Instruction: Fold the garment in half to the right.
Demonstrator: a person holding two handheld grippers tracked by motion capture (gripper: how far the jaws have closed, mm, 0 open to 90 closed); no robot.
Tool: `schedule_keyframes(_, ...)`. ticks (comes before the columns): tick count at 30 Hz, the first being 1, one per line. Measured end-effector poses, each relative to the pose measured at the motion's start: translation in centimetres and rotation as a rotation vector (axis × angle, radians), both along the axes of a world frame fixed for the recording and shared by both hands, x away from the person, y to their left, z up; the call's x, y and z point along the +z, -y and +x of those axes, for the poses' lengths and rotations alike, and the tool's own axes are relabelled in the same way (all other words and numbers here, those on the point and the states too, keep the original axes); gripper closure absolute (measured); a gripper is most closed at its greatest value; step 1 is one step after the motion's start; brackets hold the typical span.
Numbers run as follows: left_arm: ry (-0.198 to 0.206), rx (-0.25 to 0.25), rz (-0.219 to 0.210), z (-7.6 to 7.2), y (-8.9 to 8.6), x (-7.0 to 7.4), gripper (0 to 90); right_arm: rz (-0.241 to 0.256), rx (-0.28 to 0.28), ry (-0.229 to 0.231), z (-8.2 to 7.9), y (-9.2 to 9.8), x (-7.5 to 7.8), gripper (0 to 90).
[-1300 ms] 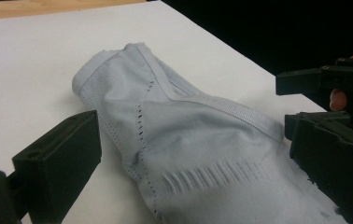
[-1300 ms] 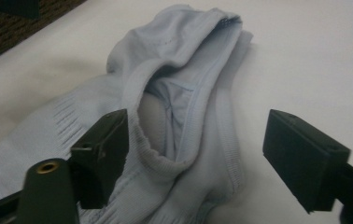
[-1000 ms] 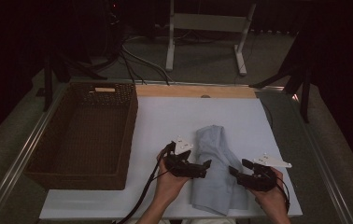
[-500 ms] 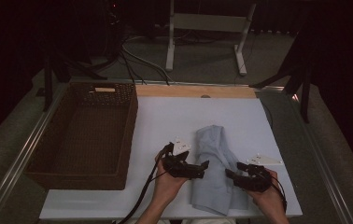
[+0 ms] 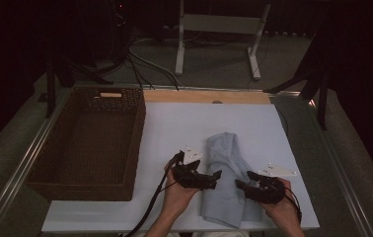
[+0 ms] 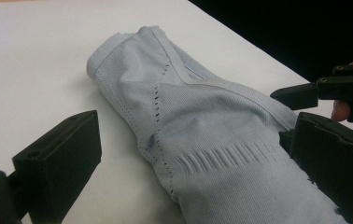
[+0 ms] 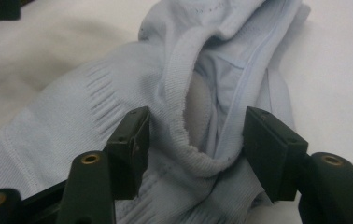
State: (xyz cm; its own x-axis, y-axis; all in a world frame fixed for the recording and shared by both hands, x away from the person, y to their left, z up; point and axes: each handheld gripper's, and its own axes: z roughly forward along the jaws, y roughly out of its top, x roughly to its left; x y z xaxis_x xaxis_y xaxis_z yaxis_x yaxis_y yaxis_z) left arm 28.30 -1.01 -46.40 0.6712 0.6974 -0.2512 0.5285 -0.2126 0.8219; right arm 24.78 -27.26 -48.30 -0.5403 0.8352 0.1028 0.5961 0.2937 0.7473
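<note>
A light blue knit garment (image 5: 226, 170) lies folded in a long bundle on the white board (image 5: 174, 128), near the front edge. My left gripper (image 5: 213, 177) is at the garment's left side, open wide; in the left gripper view (image 6: 193, 163) the cloth (image 6: 202, 135) lies between and beyond the jaws. My right gripper (image 5: 242, 184) is at the garment's right side, open. In the right gripper view (image 7: 200, 149) a ribbed fold of the cloth (image 7: 188, 93) bulges up between the two jaws, which stand apart on either side of it.
A dark wicker basket (image 5: 51, 148), with nothing visible inside, stands at the left of the board. A wooden strip (image 5: 204, 96) runs along the board's far edge. Metal table rails lie to both sides. The other gripper (image 6: 338, 88) shows at the right of the left gripper view.
My right gripper has slid left onto the garment's right edge. The left gripper has barely moved. The garment lies as before.
</note>
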Motion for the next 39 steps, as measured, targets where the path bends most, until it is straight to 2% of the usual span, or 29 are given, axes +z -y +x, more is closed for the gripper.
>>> schedule_keyframes(5, 0.001, 0.001, 0.001, 0.0, -0.1, 0.0, 3.8, 0.003, -0.016, -0.047, 0.2, 0.5, -0.4, 51.3)
schedule_keyframes(8, -0.001, 0.003, 0.0, 0.0, -0.2, 0.0, 3.8, 0.003, -0.024, -0.068, 0.4, 0.7, -0.5, 52.9)
schedule_keyframes(14, 0.0, 0.003, -0.001, 0.0, -0.4, 0.0, 3.8, -0.01, -0.029, -0.115, 0.5, 0.7, -0.9, 50.1)
schedule_keyframes(20, -0.001, 0.003, -0.001, 0.0, -0.3, 0.0, 3.8, 0.005, -0.039, -0.157, 0.8, 0.9, -1.2, 50.6)
schedule_keyframes(29, 0.0, 0.003, -0.003, 0.0, -0.3, 0.0, 3.8, 0.005, -0.03, -0.188, 0.9, 0.9, -1.5, 44.5)
schedule_keyframes(32, -0.001, 0.001, -0.001, 0.0, -0.3, -0.1, 3.8, -0.003, -0.006, -0.177, 0.8, 0.8, -1.3, 55.2)
schedule_keyframes(35, -0.003, -0.003, -0.001, 0.0, -0.2, -0.1, 3.8, -0.021, 0.009, -0.151, 0.6, 0.5, -1.0, 73.0)
schedule_keyframes(37, -0.003, -0.005, 0.005, -0.1, -0.1, -0.2, 3.8, -0.031, 0.019, -0.14, 0.6, 0.5, -0.9, 79.9)
schedule_keyframes(39, -0.005, -0.01, 0.01, -0.2, -0.1, -0.3, 3.8, -0.045, 0.02, -0.125, 0.5, 0.4, -0.7, 82.5)
